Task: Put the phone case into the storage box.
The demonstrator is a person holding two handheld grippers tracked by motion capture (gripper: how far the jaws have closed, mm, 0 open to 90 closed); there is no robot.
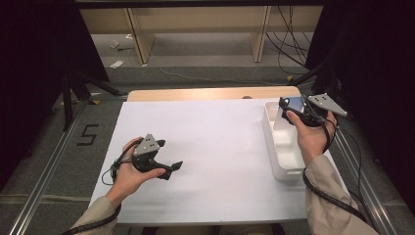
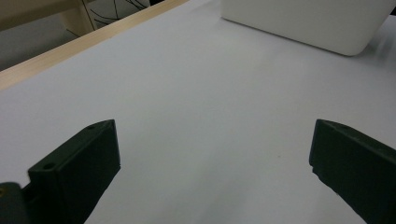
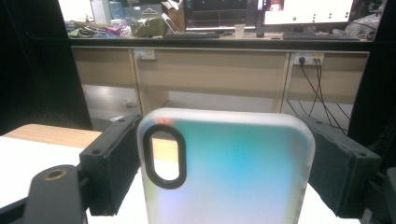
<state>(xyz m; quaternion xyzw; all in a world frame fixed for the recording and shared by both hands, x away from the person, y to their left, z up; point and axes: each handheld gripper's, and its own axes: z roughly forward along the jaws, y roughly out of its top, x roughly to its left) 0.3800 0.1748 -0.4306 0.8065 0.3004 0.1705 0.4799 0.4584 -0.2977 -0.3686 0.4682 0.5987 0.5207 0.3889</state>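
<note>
A translucent phone case (image 3: 233, 172) with a blue-green sheen and a black-rimmed camera cutout stands upright between the jaws of my right gripper (image 3: 219, 163), which is shut on its two edges. In the high view that gripper (image 1: 293, 105) is held above the far end of a white rectangular bin (image 1: 281, 164) at the table's right side, and the phone case (image 1: 295, 103) shows as a small bluish patch. My left gripper (image 1: 169, 156) rests low over the white table sheet (image 1: 215, 147) at the left, jaws wide apart, nothing between them (image 2: 212, 154).
The white bin's corner (image 2: 308, 23) lies ahead of the left gripper. A wooden table edge (image 1: 210, 93) runs along the far side. Beyond it are shelving legs, cables and a floor marked with a 5 (image 1: 87, 134).
</note>
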